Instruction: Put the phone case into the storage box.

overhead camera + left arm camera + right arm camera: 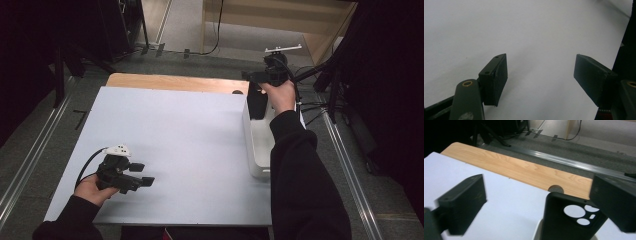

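Phone case [564, 220] upright in white bin [252, 145], between wide right jaws; left jaws wide, bare.

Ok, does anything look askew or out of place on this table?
One thing: a black phone case stands on end in the white bin at the table's right edge, leaning rather than lying flat. No spills or visible damage.

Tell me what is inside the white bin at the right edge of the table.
A black phone case stands upright in the white bin, camera cutouts at its top. The person's sleeve covers the bin's right side, so anything there is hidden.
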A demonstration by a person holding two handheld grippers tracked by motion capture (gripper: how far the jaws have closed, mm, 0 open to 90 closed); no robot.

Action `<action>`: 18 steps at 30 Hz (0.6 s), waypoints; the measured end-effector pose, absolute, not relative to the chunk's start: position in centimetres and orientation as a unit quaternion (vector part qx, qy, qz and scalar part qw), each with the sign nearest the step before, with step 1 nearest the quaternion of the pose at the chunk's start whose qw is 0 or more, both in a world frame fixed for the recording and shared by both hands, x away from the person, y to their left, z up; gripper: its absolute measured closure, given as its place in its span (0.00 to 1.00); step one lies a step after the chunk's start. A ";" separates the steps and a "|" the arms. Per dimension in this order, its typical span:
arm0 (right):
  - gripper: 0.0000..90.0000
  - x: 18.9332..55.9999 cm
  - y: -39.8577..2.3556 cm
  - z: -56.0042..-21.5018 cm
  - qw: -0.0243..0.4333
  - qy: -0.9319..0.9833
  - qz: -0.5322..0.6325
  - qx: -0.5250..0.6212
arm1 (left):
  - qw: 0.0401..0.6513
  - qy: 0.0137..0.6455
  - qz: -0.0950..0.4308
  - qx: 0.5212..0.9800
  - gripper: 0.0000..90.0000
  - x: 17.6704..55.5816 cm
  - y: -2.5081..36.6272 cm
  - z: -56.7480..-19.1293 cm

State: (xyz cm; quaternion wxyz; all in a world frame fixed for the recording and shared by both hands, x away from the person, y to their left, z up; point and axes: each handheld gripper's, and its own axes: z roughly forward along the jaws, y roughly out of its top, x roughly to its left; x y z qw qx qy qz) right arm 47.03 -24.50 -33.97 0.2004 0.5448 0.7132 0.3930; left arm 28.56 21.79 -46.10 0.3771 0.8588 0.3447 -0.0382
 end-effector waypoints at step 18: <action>0.20 43.9 -22.5 -35.1 0.144 0.745 0.413 0.504 | 0.376 0.354 -0.035 0.856 0.30 28.8 22.1 -46.1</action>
